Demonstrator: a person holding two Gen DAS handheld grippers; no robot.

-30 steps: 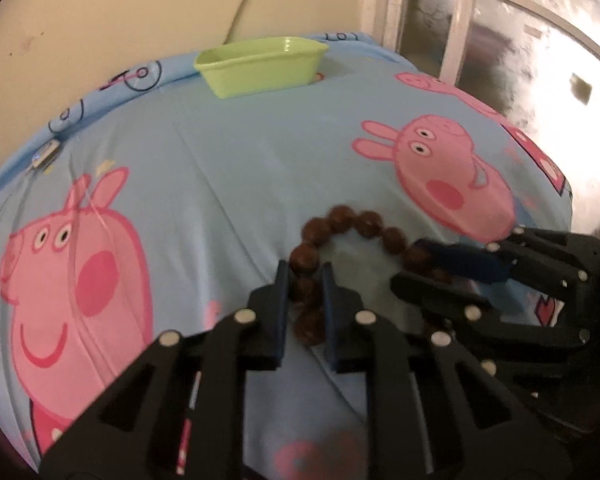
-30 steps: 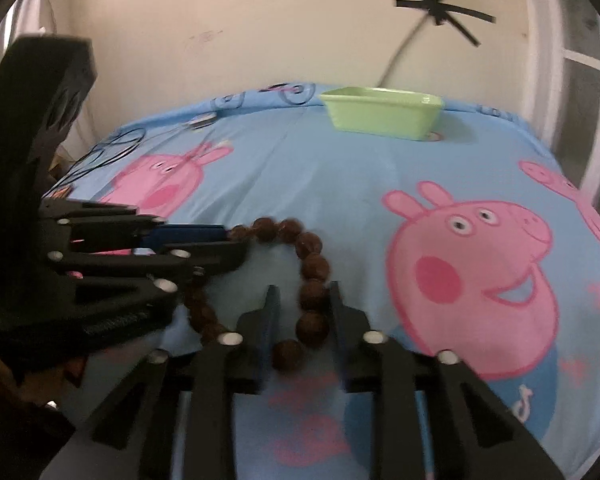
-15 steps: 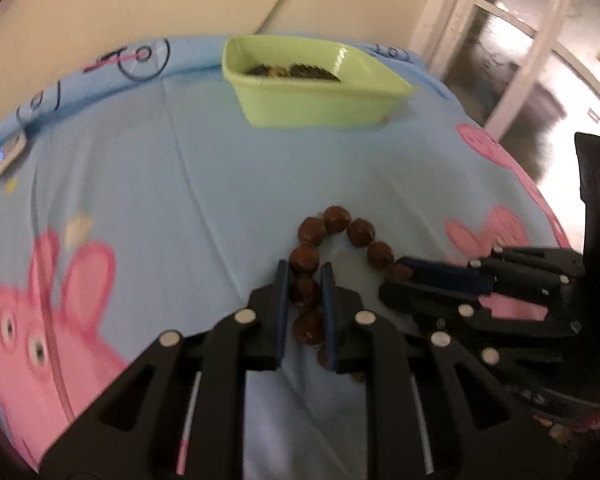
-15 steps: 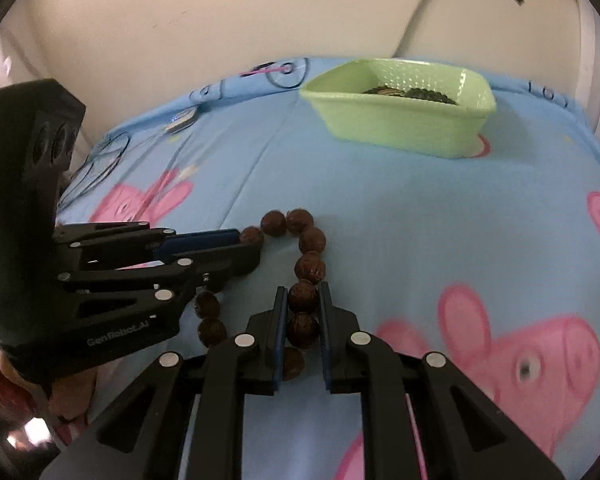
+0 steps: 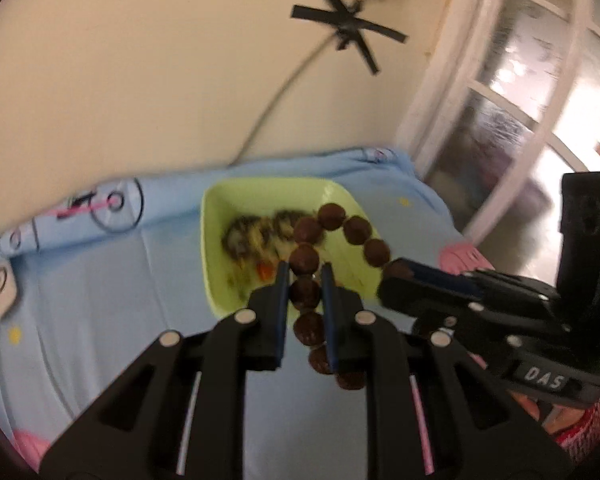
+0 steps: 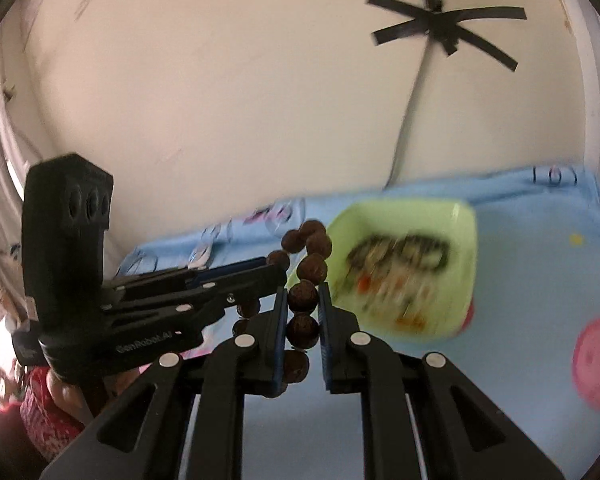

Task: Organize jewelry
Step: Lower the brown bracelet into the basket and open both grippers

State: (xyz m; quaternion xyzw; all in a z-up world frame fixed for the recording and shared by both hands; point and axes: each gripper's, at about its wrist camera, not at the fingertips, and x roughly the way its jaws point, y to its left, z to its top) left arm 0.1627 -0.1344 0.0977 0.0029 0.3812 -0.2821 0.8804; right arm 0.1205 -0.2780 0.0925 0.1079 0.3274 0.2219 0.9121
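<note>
Left wrist view
Jaws: my left gripper [image 5: 305, 280] is clamped on one bead of the brown round-bead wooden bracelet [image 5: 332, 232].
Bracelet: its loop arches ahead of my jaws, over the light green plastic tray [image 5: 212, 240]; the far side runs to my right gripper [image 5: 396, 276], off to the right of my jaws.
Count: about ten beads show here, one tray, a blurred dark pile of jewellery [image 5: 256, 232] I cannot count.

Right wrist view
Jaws: my right gripper is clamped on a bead too.
Tray: ahead and right of my jaws, on the blue cartoon-pig bedsheet [image 6: 540, 280].
Count: roughly nine beads, two grippers.
Risk: if I pull the hands apart, I judge the cord could snap; releasing unevenly could drop the loop on the rim or bed.
</note>
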